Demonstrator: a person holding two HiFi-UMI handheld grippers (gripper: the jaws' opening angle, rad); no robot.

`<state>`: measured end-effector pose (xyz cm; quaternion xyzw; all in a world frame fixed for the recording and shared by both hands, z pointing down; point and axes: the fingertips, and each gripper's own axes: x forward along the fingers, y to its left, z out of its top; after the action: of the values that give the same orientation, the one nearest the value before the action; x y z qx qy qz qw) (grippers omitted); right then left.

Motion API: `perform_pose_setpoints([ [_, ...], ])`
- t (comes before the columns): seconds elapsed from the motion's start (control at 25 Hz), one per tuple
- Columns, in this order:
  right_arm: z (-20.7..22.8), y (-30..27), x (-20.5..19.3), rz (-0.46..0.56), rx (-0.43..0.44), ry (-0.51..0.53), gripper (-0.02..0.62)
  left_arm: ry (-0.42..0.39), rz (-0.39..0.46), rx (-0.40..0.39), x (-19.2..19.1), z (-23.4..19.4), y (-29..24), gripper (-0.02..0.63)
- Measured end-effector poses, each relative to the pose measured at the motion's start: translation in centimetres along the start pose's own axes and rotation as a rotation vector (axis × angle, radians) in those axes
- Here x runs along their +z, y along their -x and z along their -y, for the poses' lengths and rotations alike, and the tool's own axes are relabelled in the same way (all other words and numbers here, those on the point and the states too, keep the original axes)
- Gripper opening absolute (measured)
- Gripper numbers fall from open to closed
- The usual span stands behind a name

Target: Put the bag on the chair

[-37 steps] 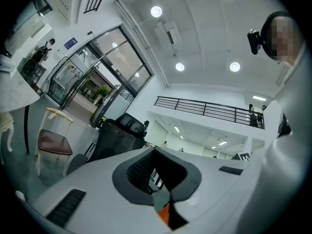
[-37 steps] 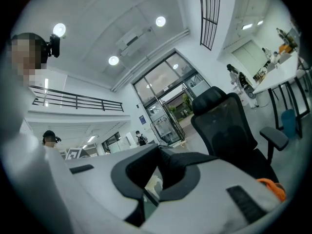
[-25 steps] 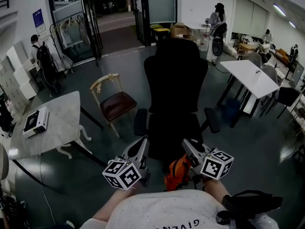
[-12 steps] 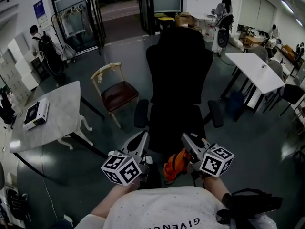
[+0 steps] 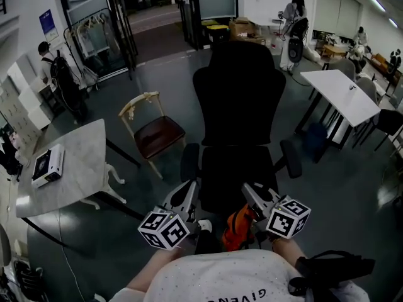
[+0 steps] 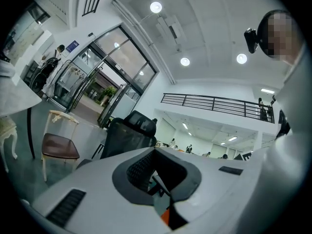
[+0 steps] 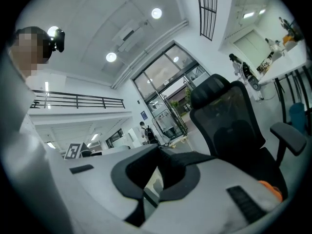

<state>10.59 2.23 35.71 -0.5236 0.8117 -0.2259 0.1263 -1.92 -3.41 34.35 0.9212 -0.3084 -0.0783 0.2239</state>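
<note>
A black office chair [image 5: 236, 106] stands straight ahead with its seat facing me, and it also shows in the left gripper view [image 6: 129, 135] and the right gripper view [image 7: 229, 126]. The orange bag [image 5: 238, 226] hangs low in front of my body, between the two grippers. My right gripper [image 5: 250, 189] is shut, with a thin strap running through its seam [image 7: 148, 194]; orange cloth [image 7: 270, 189] shows beside it. My left gripper [image 5: 191, 187] is also shut, with a strap and orange cloth [image 6: 165, 217] in the gap of its jaws.
A wooden chair with a brown seat [image 5: 154, 134] stands left of the office chair. A marble table [image 5: 69, 168] carrying a small box [image 5: 47, 163] is at the left, and a white table [image 5: 343, 96] at the right. People stand far back.
The office chair has come slightly closer in the view. Both grippers and the bag stay low in front of my body, shifted a little to the right.
</note>
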Motion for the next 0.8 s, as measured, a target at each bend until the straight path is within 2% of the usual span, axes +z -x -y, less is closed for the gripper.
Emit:
perform_pose_setpoints([
  [0.4,3.0,-7.6,6.4,0.068,0.007,0.084,-0.009,-0.021,0.016,-0.066,5.2,-5.0,-9.1,0.002],
  [0.8,6.6,-16.3,11.7,0.12,-0.003,0.079,-0.009,-0.054,0.016,-0.1,11.0,-11.2,-16.4,0.002],
])
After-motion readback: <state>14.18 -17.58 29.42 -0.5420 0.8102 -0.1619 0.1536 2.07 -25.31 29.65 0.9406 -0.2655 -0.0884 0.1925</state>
